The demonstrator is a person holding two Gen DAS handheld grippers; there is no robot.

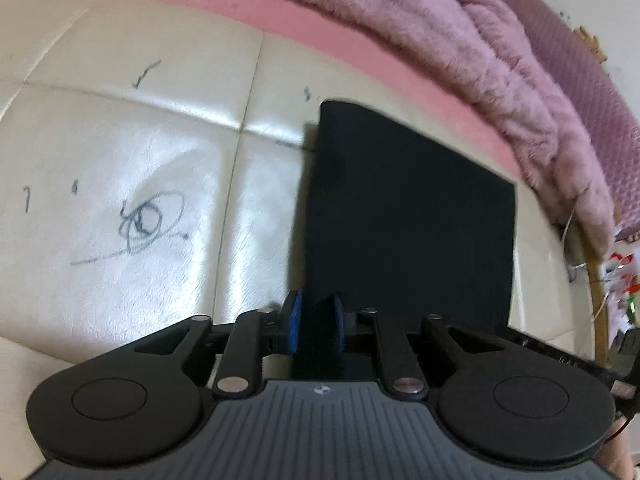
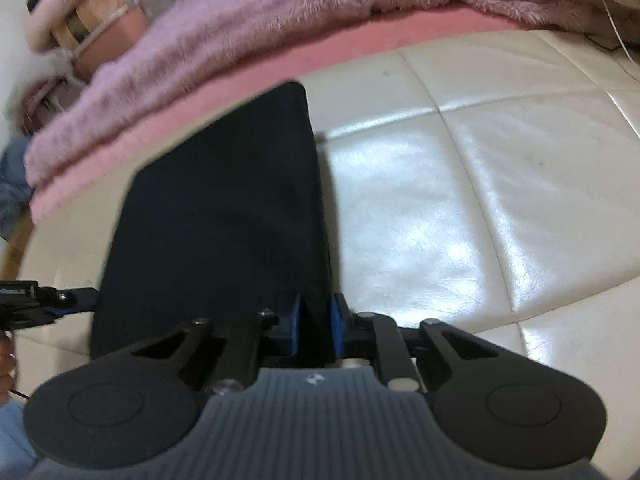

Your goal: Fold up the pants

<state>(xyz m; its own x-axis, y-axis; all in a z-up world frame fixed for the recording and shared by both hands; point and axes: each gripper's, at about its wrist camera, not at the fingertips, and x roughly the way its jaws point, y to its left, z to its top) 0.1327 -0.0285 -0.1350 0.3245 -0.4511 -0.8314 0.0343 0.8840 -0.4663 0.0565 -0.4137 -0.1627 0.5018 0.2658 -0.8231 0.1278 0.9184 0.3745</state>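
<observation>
The folded black fabric pants (image 1: 408,216) lie as a flat dark rectangle on the cream quilted leather-look surface (image 1: 120,152), their far edge close to a pink foam-like edge strip (image 1: 280,12). The left gripper (image 1: 316,326) sits at the near left corner of the pants, its blue pads narrowly apart with the black cloth's edge between them; whether the pads press on it cannot be told. The right gripper (image 2: 316,328) stands at the near right corner, jaws likewise narrow astride the cloth edge, grip unclear.

Beyond the strip a fluffy mauve plush blanket (image 2: 248,28) is heaped. Pen scribbles (image 1: 148,220) mark the shiny, stitched surface left of the pants. Both views are blurred, and the pants' folds are lost in the black.
</observation>
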